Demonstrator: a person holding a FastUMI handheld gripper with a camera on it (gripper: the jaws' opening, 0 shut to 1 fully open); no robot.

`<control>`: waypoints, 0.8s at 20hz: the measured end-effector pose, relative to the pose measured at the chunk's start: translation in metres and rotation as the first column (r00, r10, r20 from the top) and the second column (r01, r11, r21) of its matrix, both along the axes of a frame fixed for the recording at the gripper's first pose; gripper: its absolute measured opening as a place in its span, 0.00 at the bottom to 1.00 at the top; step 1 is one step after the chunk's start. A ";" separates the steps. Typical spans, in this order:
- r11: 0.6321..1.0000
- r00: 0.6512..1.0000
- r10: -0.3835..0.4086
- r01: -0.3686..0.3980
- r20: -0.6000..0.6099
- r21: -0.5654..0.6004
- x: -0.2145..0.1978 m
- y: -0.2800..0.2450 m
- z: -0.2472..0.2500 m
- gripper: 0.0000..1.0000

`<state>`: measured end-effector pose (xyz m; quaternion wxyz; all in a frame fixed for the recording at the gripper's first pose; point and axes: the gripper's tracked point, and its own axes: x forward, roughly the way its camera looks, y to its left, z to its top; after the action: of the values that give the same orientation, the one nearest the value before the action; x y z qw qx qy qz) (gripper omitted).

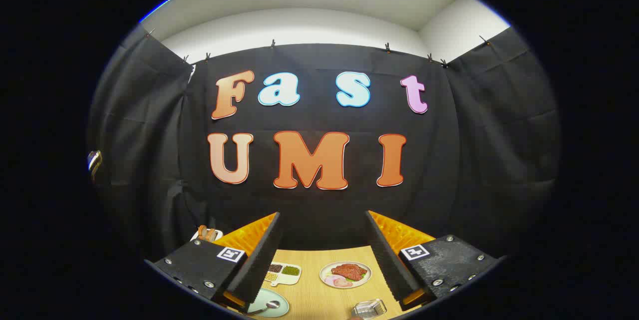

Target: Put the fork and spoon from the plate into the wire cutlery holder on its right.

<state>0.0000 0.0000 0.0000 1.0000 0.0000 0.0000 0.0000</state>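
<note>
My gripper (pixel 322 225) is held high above the wooden table, open, with nothing between its two black-padded fingers (pixel 259 260). Far below, close to the left finger, lies a pale green plate (pixel 274 305) with a spoon (pixel 267 306) on it; the fork is hidden from me. The wire cutlery holder (pixel 368 308) stands to the plate's right, near the right finger (pixel 392 260), partly cut off at the bottom.
Beyond the fingers on the table lie a white plate with meat (pixel 345 274) and a small divided dish of beans (pixel 282 272). A small item with orange-brown pieces (pixel 206 233) sits behind the left finger. Black cloth walls close in the booth.
</note>
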 end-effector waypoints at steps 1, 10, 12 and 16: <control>1.000 1.000 0.002 -0.002 -0.011 0.002 0.000 0.001 -0.002 0.98; 0.999 0.998 0.048 -0.047 -0.028 0.011 -0.006 0.011 -0.004 0.98; 0.999 0.998 0.050 -0.049 -0.037 0.015 -0.007 0.012 -0.006 0.98; 0.999 0.998 0.050 -0.049 -0.043 0.023 -0.007 0.013 -0.006 0.98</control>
<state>-0.0068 0.0126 -0.0059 0.9994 0.0109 0.0216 0.0249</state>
